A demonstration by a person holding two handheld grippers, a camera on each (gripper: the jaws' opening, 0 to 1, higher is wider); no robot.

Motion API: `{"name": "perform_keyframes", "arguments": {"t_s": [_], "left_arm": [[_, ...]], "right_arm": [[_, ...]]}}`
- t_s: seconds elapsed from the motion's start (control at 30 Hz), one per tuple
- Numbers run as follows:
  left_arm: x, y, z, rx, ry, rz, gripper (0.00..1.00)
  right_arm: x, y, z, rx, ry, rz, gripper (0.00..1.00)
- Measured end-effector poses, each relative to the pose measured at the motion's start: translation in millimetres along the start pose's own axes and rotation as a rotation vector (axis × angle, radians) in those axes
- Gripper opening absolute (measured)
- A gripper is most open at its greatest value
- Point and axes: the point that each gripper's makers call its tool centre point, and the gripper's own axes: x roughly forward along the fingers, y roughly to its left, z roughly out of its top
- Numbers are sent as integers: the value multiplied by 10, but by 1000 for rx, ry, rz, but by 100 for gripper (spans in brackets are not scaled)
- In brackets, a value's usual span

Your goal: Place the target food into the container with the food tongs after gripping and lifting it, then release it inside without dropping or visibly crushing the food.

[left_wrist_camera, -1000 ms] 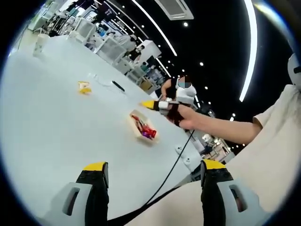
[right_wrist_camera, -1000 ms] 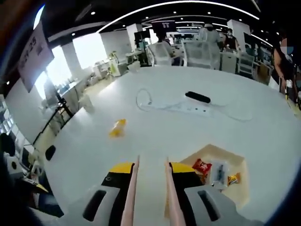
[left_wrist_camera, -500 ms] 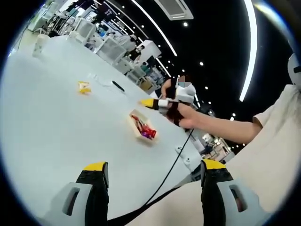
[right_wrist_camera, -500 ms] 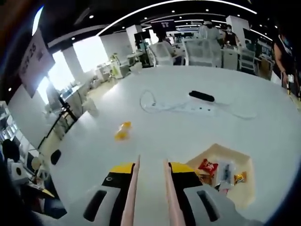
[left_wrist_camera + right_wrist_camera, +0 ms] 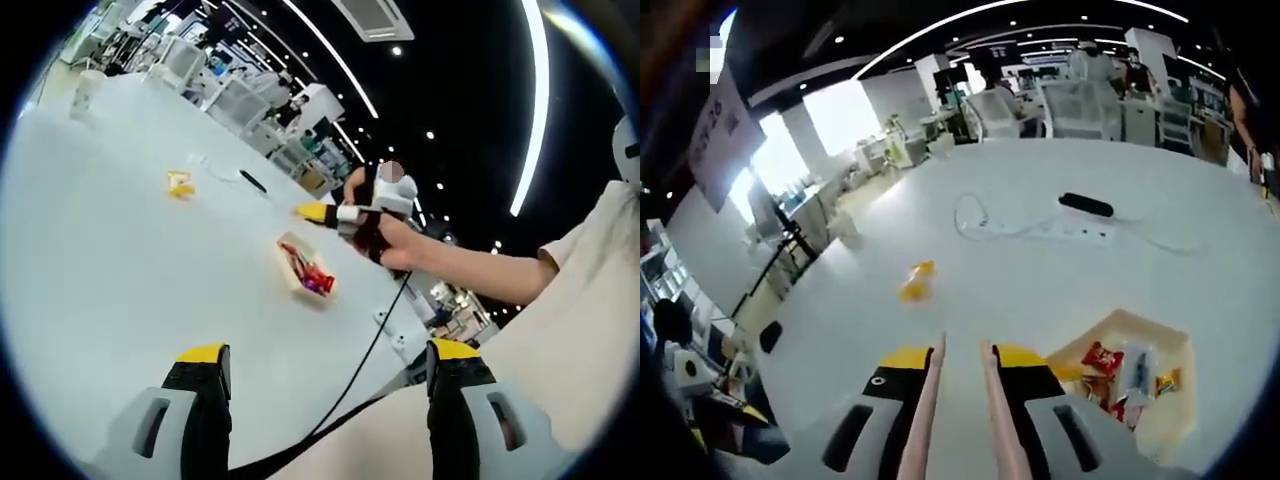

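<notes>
A small yellow food piece (image 5: 180,183) (image 5: 918,281) lies alone on the white table. A shallow tan container (image 5: 292,272) (image 5: 1160,345) holds several snack packets. In the right gripper view my right gripper (image 5: 962,358) is shut on the food tongs (image 5: 932,395), whose two pale arms run forward with a narrow gap and nothing between them. The tongs hang above the table, short of the food, with the container at lower right. In the left gripper view my left gripper (image 5: 328,352) stands open near the table's edge. There the right gripper (image 5: 335,213) is held by a hand above the container.
A white power strip (image 5: 1080,232) with a looped cord and a black bar (image 5: 1087,204) lie beyond the food. A paper cup (image 5: 87,92) (image 5: 847,228) stands at the far side. A black cable (image 5: 365,360) trails off the table edge. A person's arm and light shirt (image 5: 570,300) are at the right.
The right gripper with the tongs has moved a little away from the container and nearer to the yellow food. The left gripper has stayed put.
</notes>
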Motion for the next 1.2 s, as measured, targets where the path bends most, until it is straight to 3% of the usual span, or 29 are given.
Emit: {"name": "perform_keyframes", "arguments": {"t_s": [0.33, 0.6, 0.7, 1.2], "left_arm": [[5, 48, 6, -6, 1, 3, 80], [-18, 70, 14, -8, -2, 5, 79], [-45, 81, 18, -13, -5, 8, 79], [-43, 119, 32, -21, 1, 18, 79]], "right_arm": [[115, 79, 1, 10, 21, 39, 22], [168, 146, 54, -27, 27, 44, 21], [192, 172, 52, -77, 34, 34, 20], [295, 281, 92, -93, 44, 73, 24]]}}
